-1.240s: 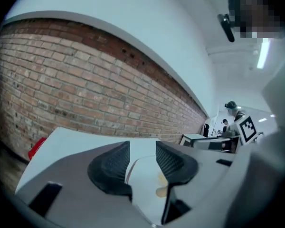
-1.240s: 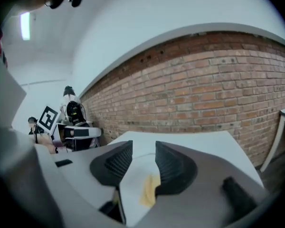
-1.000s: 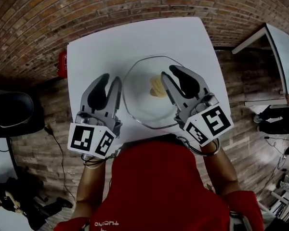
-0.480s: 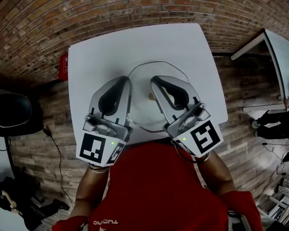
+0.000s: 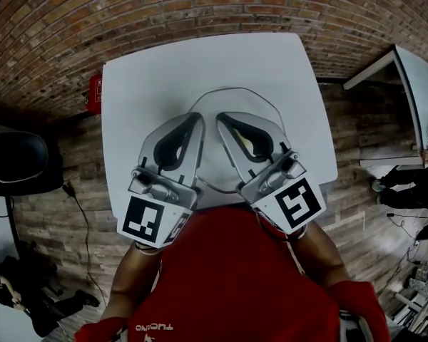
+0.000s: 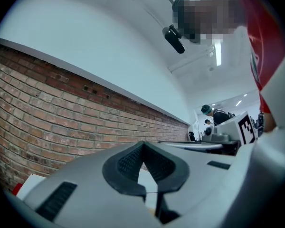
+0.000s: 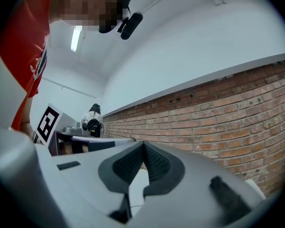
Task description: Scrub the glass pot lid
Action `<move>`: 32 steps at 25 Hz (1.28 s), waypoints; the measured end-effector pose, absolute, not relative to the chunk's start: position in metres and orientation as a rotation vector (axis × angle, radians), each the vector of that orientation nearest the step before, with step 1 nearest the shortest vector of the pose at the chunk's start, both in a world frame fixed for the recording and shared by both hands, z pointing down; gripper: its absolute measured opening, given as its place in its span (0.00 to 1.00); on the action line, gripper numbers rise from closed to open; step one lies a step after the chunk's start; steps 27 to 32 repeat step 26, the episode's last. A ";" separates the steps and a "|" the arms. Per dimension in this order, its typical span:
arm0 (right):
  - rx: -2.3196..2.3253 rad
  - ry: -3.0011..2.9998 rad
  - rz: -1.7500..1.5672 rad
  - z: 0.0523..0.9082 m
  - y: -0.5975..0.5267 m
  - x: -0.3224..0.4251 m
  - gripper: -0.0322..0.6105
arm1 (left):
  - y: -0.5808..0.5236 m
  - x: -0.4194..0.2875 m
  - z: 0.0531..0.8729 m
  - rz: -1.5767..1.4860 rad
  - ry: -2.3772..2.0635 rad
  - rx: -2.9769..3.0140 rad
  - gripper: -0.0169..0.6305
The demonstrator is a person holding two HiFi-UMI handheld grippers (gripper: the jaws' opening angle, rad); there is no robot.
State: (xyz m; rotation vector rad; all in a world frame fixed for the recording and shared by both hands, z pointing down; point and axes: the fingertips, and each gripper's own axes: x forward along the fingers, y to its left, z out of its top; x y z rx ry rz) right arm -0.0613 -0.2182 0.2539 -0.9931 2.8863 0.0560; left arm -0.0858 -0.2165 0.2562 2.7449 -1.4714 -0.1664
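Observation:
The glass pot lid (image 5: pixel 235 100) lies flat in the middle of the white table (image 5: pixel 200 59), its near half hidden under both grippers. A yellow sponge (image 5: pixel 249 143) on the lid shows through the hollow of the right gripper's jaws. My left gripper (image 5: pixel 198 118) and right gripper (image 5: pixel 220 117) hover side by side above the lid, tips almost meeting. Both are shut with nothing between the jaws. In the left gripper view the left gripper (image 6: pixel 142 144) points up at a brick wall, and in the right gripper view the right gripper (image 7: pixel 143 144) does the same.
A red object (image 5: pixel 93 93) sits by the table's left edge. A black chair (image 5: pixel 18 159) stands at the left on the wooden floor. Another white table (image 5: pixel 421 70) and a person (image 5: pixel 414 184) are at the far right.
Both grippers went from open and apart on either side of the lid to shut. They moved inward and now sit close together over the lid.

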 end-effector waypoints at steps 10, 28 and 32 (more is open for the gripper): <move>-0.996 2.914 0.039 0.262 -0.216 -0.061 0.10 | -0.216 -0.087 0.263 -0.166 -1.469 2.720 0.05; -1.019 2.955 0.065 0.270 -0.214 -0.058 0.10 | -0.216 -0.092 0.264 -0.187 -1.472 2.705 0.05; -1.019 2.955 0.065 0.270 -0.214 -0.058 0.10 | -0.216 -0.092 0.264 -0.187 -1.472 2.705 0.05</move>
